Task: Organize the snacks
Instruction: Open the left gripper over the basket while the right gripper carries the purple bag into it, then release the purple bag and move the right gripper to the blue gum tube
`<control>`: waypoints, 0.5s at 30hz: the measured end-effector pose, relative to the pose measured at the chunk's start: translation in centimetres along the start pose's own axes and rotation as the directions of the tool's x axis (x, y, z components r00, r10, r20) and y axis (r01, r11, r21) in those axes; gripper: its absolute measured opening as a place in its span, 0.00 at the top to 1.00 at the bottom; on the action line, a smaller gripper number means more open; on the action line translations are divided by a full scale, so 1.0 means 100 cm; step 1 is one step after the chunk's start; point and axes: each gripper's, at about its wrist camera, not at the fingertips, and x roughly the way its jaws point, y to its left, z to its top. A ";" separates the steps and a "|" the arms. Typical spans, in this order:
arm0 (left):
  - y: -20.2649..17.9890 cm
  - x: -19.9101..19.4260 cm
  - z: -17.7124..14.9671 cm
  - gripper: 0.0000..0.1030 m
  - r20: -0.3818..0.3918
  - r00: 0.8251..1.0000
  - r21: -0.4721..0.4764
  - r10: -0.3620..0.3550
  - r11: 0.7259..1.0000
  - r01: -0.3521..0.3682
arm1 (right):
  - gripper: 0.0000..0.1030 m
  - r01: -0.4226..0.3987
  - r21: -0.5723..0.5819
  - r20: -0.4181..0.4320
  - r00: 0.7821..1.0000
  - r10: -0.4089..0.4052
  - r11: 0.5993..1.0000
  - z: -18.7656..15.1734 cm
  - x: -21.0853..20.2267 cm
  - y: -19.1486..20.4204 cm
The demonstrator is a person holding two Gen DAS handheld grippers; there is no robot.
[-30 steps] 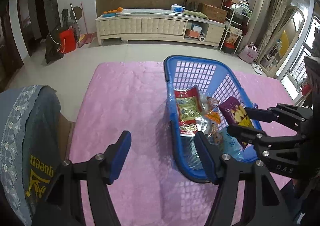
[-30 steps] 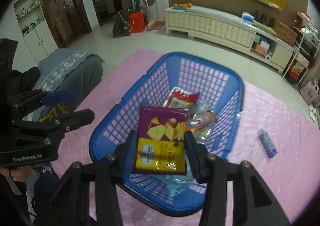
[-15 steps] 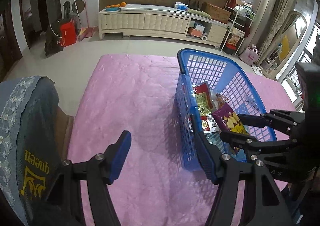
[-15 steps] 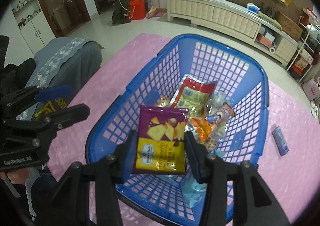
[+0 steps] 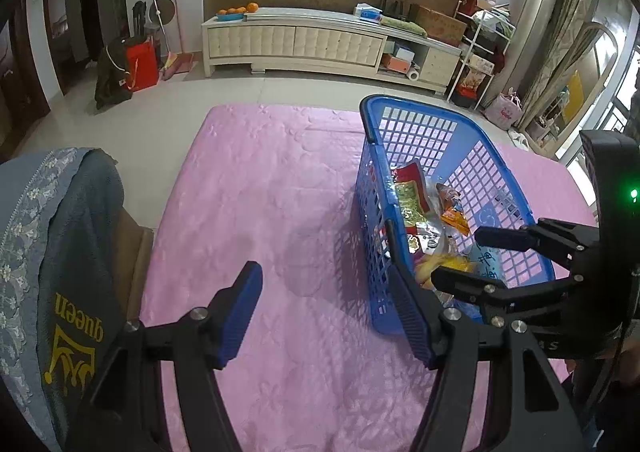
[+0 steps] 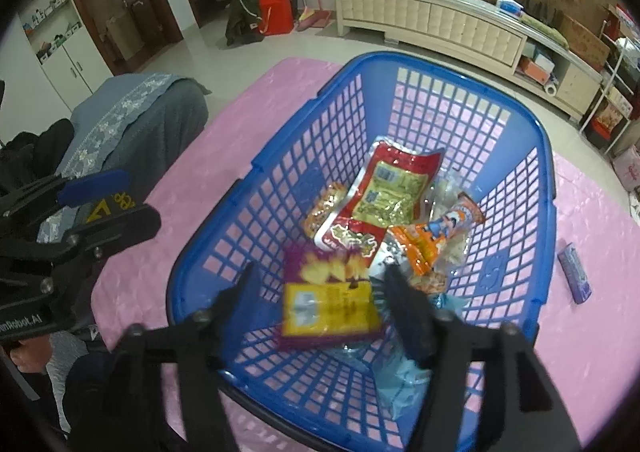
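Observation:
A blue plastic basket (image 6: 546, 180) stands on the pink cloth (image 5: 260, 192) and holds several snack packets, among them a red-and-gold one (image 6: 390, 188) and an orange one (image 6: 424, 246). My right gripper (image 6: 322, 284) hangs over the basket's near end, its jaws opening. A purple-and-yellow chips bag (image 6: 328, 300), blurred, lies between the fingers, and the pads no longer press on it. In the left wrist view the right gripper (image 5: 458, 254) reaches into the basket (image 5: 400, 104). My left gripper (image 5: 322, 280) is open and empty over the cloth, left of the basket.
A small purple pack (image 6: 575, 278) lies on the cloth to the right of the basket. A chair draped in grey-blue fabric (image 5: 48, 232) stands at the cloth's left edge. Beyond the tiled floor runs a long white cabinet (image 5: 300, 40).
The right jaws have spread apart and let go of the chips bag, which drops blurred toward the basket floor. The right gripper has sunk a little. The left gripper stays open.

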 end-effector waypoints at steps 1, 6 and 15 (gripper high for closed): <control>-0.002 -0.002 0.001 0.38 0.002 1.000 0.003 0.003 1.000 -0.003 | 0.24 -0.002 0.004 0.008 1.000 0.002 1.000 0.000 -0.002 -0.001; -0.009 -0.007 0.002 0.38 0.008 1.000 0.014 0.010 1.000 -0.010 | 0.22 0.002 0.018 0.024 1.000 -0.002 1.000 -0.002 -0.012 -0.009; -0.044 -0.013 0.011 0.38 0.029 0.999 0.057 0.019 0.998 -0.021 | 0.20 0.030 0.058 0.068 0.997 -0.034 0.998 -0.008 -0.042 -0.040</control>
